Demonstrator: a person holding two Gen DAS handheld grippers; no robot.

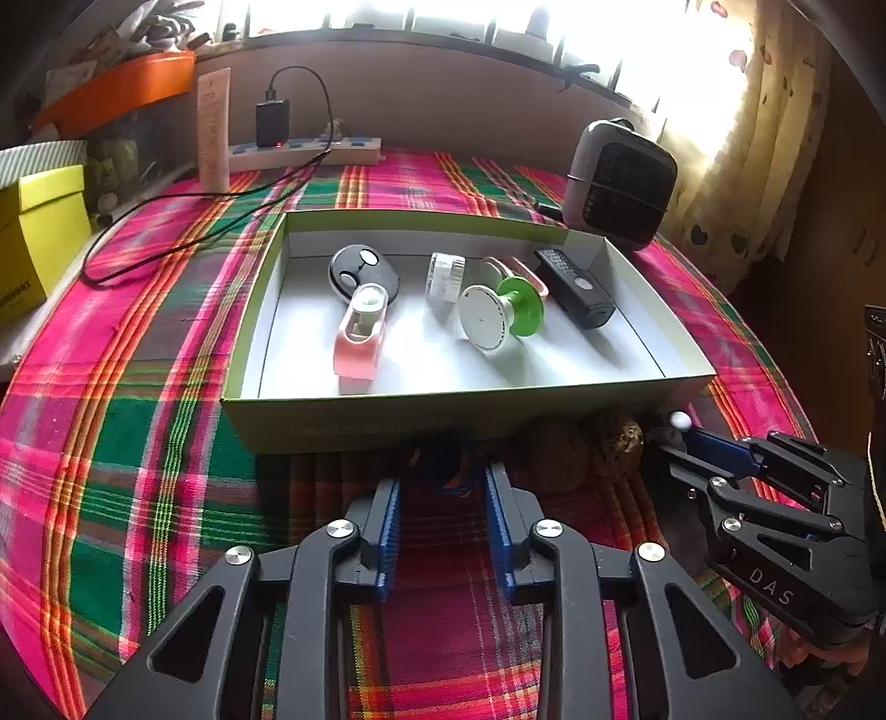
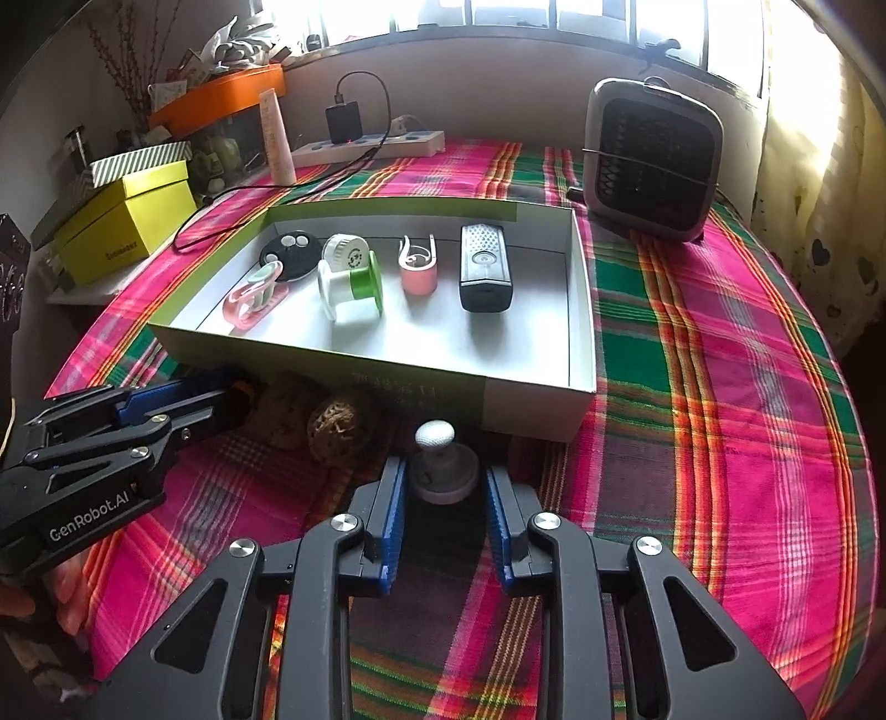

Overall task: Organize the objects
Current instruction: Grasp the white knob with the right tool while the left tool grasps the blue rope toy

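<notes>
On plaid tablecloth, sunlit window

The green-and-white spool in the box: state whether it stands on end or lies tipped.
Tipped. The green-and-white spool lies on its side on the floor of the box, both flanges on edge, its axle running level.

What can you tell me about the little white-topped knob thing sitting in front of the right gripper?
The knob is a small piece with a white, dimpled rounded top on a short neck, set on a wider grey disc base that looks like plastic. It stands upright on the plaid tablecloth, just in front of the near wall of the open box, outside it. It sits between the blue fingertips of the right gripper; whether they press on it is unclear. A woven brown ball lies beside it.
</notes>
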